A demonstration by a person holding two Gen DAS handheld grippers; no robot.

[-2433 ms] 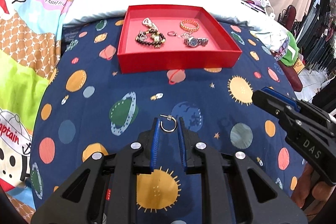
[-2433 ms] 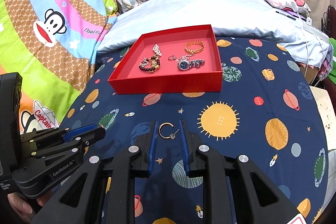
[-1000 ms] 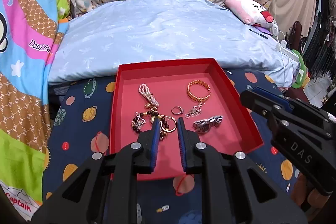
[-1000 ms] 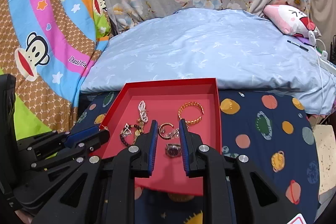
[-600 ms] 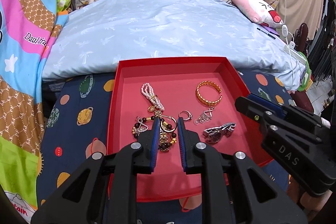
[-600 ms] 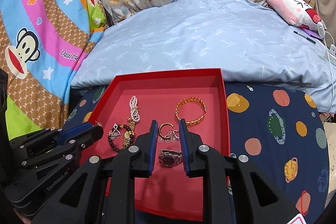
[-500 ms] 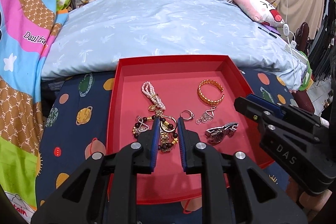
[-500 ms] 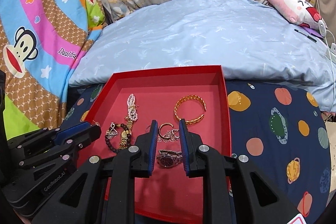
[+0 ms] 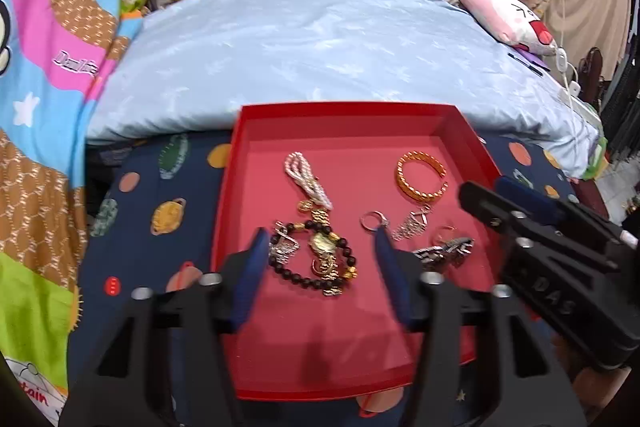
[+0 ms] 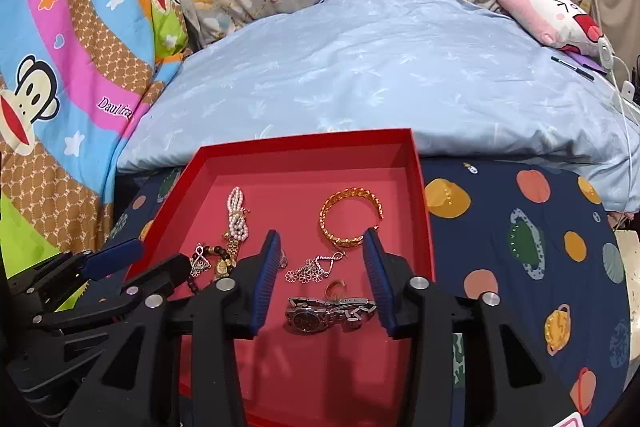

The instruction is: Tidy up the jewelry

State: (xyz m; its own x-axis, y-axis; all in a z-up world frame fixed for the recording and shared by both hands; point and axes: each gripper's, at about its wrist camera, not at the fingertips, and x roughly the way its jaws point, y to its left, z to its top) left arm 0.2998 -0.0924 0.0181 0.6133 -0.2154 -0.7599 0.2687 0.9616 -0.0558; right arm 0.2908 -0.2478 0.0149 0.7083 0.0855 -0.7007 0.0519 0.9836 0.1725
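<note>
Both hoop earrings have dropped into the red tray [image 9: 224, 211]: left gripper [image 9: 320, 263] and right gripper [image 10: 320, 267] just spread, pinching nothing. One earring [image 10: 335, 287] shows; the other hides among bead bracelets [image 9: 316, 259].

Red tray [image 9: 228, 187], gold bangle [image 9: 420, 177], navy planet-print cloth [image 10: 520, 227]
</note>
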